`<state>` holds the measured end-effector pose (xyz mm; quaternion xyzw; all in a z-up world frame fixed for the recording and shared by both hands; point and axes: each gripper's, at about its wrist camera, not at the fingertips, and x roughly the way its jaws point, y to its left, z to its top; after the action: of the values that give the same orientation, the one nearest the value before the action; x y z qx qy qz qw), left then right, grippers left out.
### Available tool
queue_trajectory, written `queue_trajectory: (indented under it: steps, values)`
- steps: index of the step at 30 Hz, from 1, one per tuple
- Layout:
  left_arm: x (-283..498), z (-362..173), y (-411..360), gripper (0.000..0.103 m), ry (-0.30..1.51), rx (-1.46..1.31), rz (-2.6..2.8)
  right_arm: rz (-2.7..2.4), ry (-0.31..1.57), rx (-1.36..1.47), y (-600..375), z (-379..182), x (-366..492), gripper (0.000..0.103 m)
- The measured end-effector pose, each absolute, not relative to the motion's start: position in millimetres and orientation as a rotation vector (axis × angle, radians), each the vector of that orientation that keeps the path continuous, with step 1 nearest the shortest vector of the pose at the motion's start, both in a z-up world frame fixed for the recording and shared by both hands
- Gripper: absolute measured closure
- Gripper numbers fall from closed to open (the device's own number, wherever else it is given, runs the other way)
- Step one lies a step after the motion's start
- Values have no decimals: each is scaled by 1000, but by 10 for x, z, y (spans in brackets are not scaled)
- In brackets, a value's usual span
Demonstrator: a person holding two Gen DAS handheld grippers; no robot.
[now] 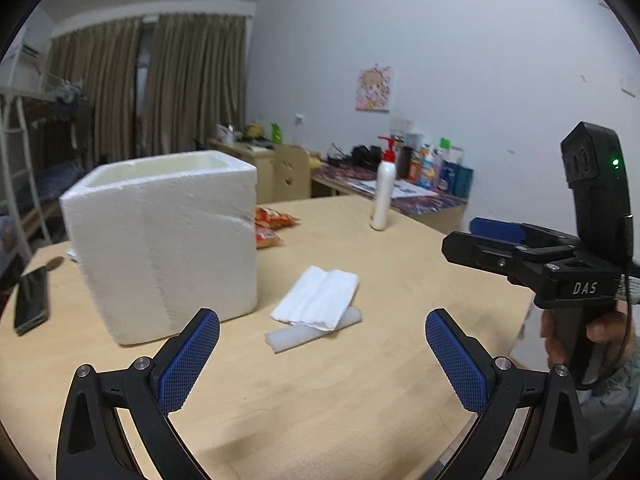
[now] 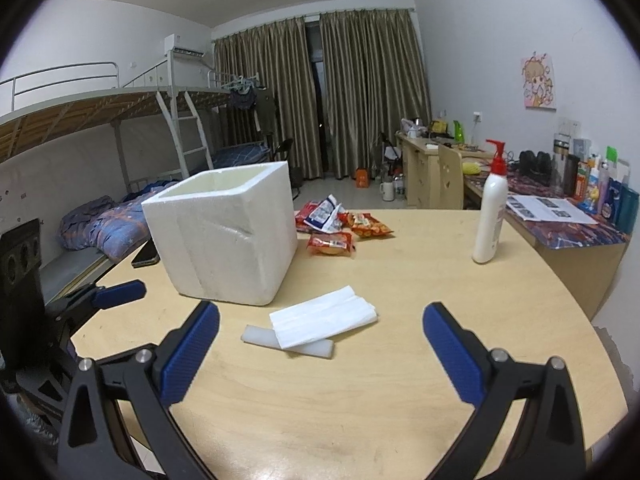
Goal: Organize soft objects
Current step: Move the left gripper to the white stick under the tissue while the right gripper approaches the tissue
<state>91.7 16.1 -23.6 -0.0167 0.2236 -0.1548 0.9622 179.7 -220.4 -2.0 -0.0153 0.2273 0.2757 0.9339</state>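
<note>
Soft white folded tissue [image 1: 316, 298] is seen at the centre of both frames, lying flat on the pale wooden table [image 1: 360, 380] and draped partly over a translucent white foam strip [image 1: 304, 334], which it touches and overlaps. Just to the left of the pair in both views stands an open-topped white polystyrene box [image 1: 168, 240], close to them but not touching.

The left gripper [image 1: 322, 360] is held with its blue-padded jaws spread wide and nothing between them; the tissue lies directly ahead, centred between the fingers. The right gripper [image 2: 320, 354] is likewise spread wide and empty, with the same pair straight ahead of it. In the right wrist view the foam strip's long axis runs roughly from left to right across the frame, so it lies broadside to the jaws; in the left wrist view it is angled from lower left to upper right. Neither gripper can be judged clearly nearer. The box, it is judged, is the likely destination, up and to the left of the pair.
</note>
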Motion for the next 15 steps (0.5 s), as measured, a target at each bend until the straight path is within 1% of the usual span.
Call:
queue_trajectory:
  steps: [4,8,13,15]
  values:
    - [1103,-248,198,0,507,-25,-336,592,508,-20,-2226,-51,1951,0]
    - [1241,-289,163,1,524,-10,-336,602,543,-29,-2192,-72,2084,0]
    - [1449,-360,159,5,561,-6,-350,628,589,-66,-2114,-107,2248,0]
    - [1563,-403,183,10,596,-26,-366,647,612,-68,-2094,-120,2327,0]
